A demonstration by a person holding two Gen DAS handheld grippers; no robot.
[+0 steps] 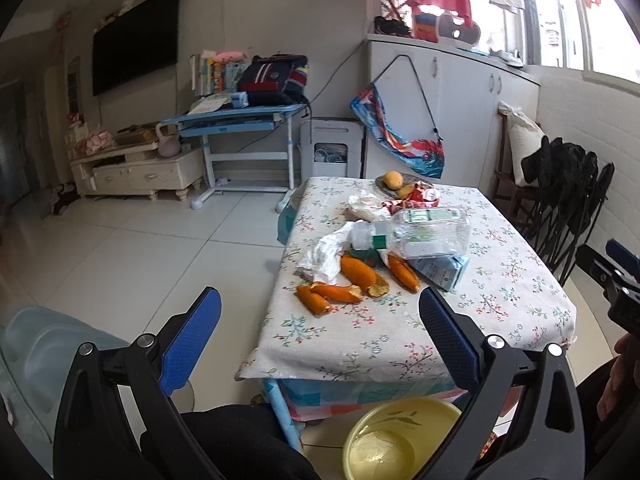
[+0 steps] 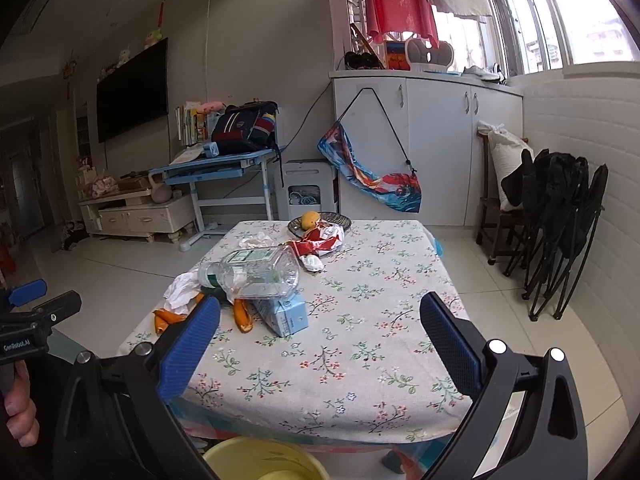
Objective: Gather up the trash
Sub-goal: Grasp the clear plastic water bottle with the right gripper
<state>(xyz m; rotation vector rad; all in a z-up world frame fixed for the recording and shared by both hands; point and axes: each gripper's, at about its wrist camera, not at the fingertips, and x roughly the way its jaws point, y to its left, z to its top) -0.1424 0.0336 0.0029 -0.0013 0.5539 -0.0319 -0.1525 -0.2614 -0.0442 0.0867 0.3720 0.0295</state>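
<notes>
- Living room: low table (image 1: 500,300) under a floral cloth, TV wall and blue desk behind, white cabinets by the window.
- Trash sits in a cluster on the table's left-centre: clear plastic bottle (image 1: 416,234) on its side, orange peels (image 1: 344,284) in front of it, crumpled tissue (image 1: 326,254) to its left, light-blue carton (image 1: 440,272) partly under the bottle, red-white wrapper (image 1: 416,196) further back by a fruit dish (image 2: 320,222).
- Yellow basin (image 1: 396,440) on the floor at the near table edge, below both grippers; probably the drop target, not confirmed.
- Left gripper (image 1: 320,320): jaws spread wide, nothing between them. Held off the near-left corner of the table, peels ahead and near, not touching.
- Right gripper (image 2: 320,320): jaws also spread wide, nothing held. Over the near edge, carton just ahead and left of centre, bottle beyond it.
- Handling, as judged:
  - Bottle looks empty: light, smooth, will roll and dent. Grip across the body or at the neck near the white cap.
  - Peels: light, curled, slightly limp; pinch across an upturned edge.
  - Tissue: soft, near weightless; pinch a raised fold.
  - Carton: semi-stiff, flat faces; grip across the narrow sides, but the bottle is leaning on it and may shift.
  - Wrapper: thin, crinkly, slippery; bunch it.
</notes>
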